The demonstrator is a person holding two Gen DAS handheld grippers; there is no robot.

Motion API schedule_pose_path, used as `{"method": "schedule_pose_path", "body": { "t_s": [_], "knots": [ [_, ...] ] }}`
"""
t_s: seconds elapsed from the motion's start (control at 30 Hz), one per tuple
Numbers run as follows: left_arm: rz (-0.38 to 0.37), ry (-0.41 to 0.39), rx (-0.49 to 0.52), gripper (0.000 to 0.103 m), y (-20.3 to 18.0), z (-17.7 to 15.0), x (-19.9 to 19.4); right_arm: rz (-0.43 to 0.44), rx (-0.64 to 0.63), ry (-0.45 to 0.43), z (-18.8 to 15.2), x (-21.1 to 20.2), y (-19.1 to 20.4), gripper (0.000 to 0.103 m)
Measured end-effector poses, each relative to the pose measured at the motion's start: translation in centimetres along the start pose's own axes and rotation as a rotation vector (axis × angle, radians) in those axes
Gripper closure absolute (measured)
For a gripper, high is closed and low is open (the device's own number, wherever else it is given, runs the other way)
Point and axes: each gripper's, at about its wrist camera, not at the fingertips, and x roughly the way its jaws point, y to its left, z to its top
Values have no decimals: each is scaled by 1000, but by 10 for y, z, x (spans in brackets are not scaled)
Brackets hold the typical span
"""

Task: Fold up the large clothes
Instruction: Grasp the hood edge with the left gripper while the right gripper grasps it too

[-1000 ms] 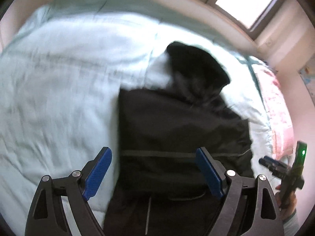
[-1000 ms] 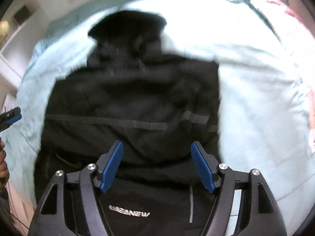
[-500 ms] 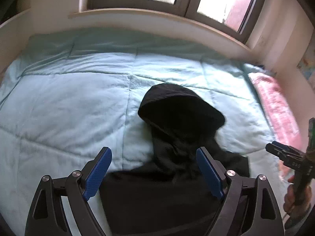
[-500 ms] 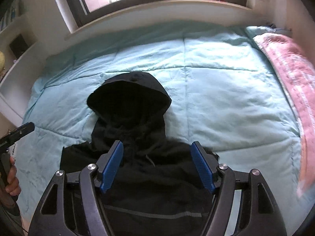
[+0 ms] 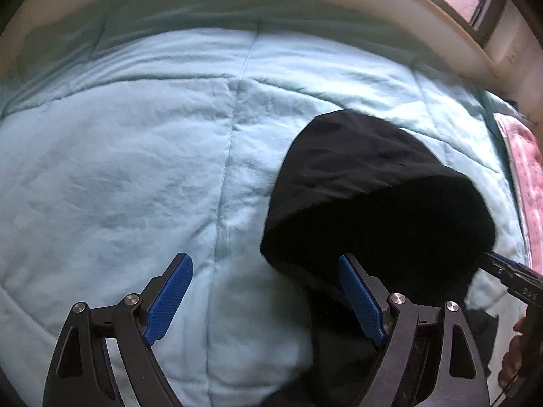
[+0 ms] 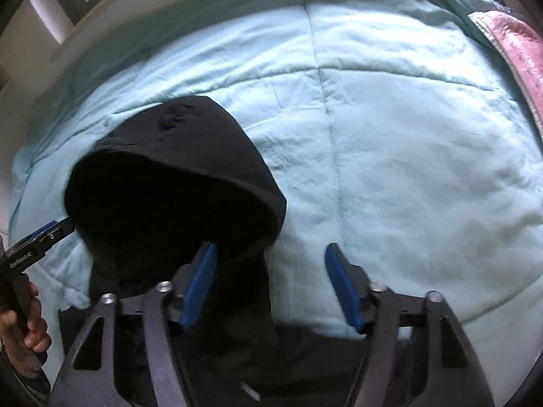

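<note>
A black hooded jacket lies on a light blue quilt; its hood (image 5: 370,196) points away from me and also shows in the right wrist view (image 6: 176,183). My left gripper (image 5: 264,291) is open and empty, low over the quilt at the hood's left edge, its right finger over the black cloth. My right gripper (image 6: 269,278) is open and empty at the hood's right edge, its left finger over the cloth. Each gripper shows in the other's view: the right one (image 5: 509,274), the left one (image 6: 37,240). The jacket's body is mostly hidden below both views.
The light blue quilt (image 5: 135,156) covers the whole bed and spreads wide on both sides (image 6: 407,142). A pink blanket (image 6: 516,47) lies along the right edge. A pale ledge and window (image 5: 468,3) run behind the bed.
Both grippers have moved forward and down toward the hood. The hood now fills the near view and the jacket's body has dropped out of sight. Both jaws stay open.
</note>
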Motion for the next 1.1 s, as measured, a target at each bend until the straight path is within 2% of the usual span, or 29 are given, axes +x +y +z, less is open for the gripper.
{"method": "schedule_pose_path", "body": {
  "t_s": [0.03, 0.1, 0.17, 0.2, 0.27, 0.3, 0.37, 0.4, 0.47, 0.5, 0.53, 0.57, 0.63, 0.7, 0.77, 0.8, 0.83, 0.87, 0.93, 1.03, 1.1],
  "knots": [
    [3, -4, 1, 50, 0, 2, 7, -17, 11, 9, 3, 12, 0, 50],
    [-39, 35, -31, 90, 7, 9, 25, 0, 25, 30, 5, 28, 2, 84],
    [-88, 20, -91, 92, 18, 13, 20, -53, 30, 18, 3, 34, 8, 92],
    [-136, -19, -98, 93, 22, 14, 6, -70, 37, -14, 3, 27, 8, 95],
    [-214, -98, -71, 93, 24, 14, -33, -50, 69, -116, 3, -5, 2, 95],
    [-278, -134, -70, 92, 29, 13, -53, -45, 66, -175, 2, -24, -1, 95],
    [-334, -138, -92, 90, 39, 12, -61, -11, 55, -209, -1, -40, -7, 96],
    [-339, -105, -103, 90, 44, 9, -52, 6, 59, -201, -2, -38, -11, 96],
    [-267, 6, -108, 89, 49, 1, -10, 33, 66, -136, -7, -16, -17, 96],
    [-192, 121, -110, 89, 52, -10, 28, 41, 69, -94, -10, -1, -18, 96],
    [-171, 198, -108, 88, 51, -17, 51, 59, 70, -15, -15, 24, -20, 95],
    [-182, 249, -114, 88, 52, -26, 71, 70, 67, 42, -19, 41, -20, 95],
    [-188, 213, -95, 88, 51, -28, 70, 104, 55, 122, -26, 64, -22, 95],
    [-168, 188, -50, 86, 46, -25, 52, 127, 58, 125, -24, 59, -27, 92],
    [-120, 137, 52, 82, 38, -29, 26, 147, 53, 105, -19, 39, -33, 83],
    [-106, 119, 85, 78, 36, -32, 14, 161, 42, 82, -18, 24, -35, 80],
    [-107, 104, 96, 73, 36, -34, 4, 175, 32, 65, -18, 12, -36, 73],
    [-120, 78, 94, 69, 36, -35, -10, 192, 21, 36, -18, -4, -35, 62],
    [-151, 5, 68, 61, 35, -30, -36, 219, 1, -19, -18, -30, -32, 48],
    [-245, -108, 44, 60, 21, -8, -67, 271, -30, -90, -8, -55, -14, 48],
    [-296, -144, 42, 56, 3, 13, -70, 274, -58, -103, 8, -54, 7, 48]
  ]
}}
